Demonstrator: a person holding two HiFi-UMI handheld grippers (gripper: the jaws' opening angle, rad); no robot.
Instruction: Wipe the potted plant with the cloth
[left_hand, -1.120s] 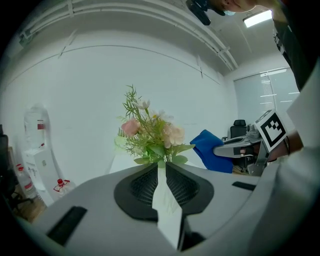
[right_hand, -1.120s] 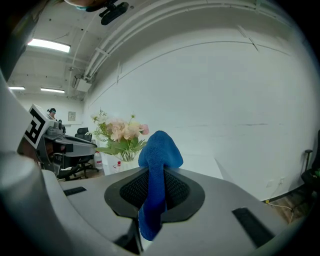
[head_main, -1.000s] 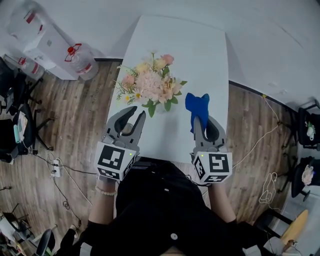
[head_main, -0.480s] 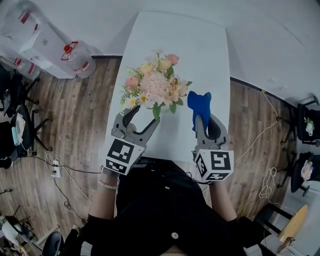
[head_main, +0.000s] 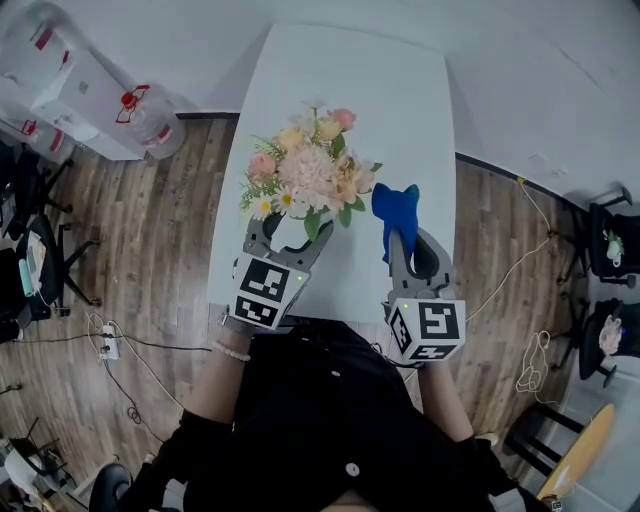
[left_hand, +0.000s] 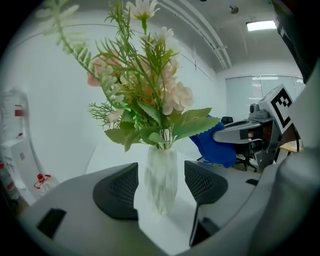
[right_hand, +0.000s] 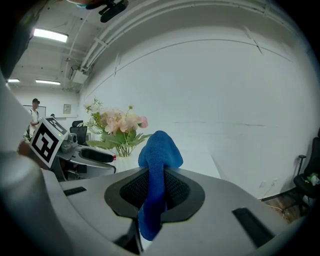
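Brought the left hand-held gripper (head_main: 285, 236) in from the near edge of the white desk (head_main: 390, 110). Jaws opening either side of the clear glass vase of pink flowers (left_hand: 161, 180), not touching yet. Keeps the blue cloth (right_hand: 160, 150) clamped in the right hand-held gripper (right_hand: 162, 192), just right of the blooms. Probably setting up to steady the vase before wiping.

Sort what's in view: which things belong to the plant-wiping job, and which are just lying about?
Job: potted plant; blue cloth, clamped in the right gripper; left gripper, jaws opening around the plant's vase, not touching; white table.
Lying about: water jug, power strip, floor cable, office chair.
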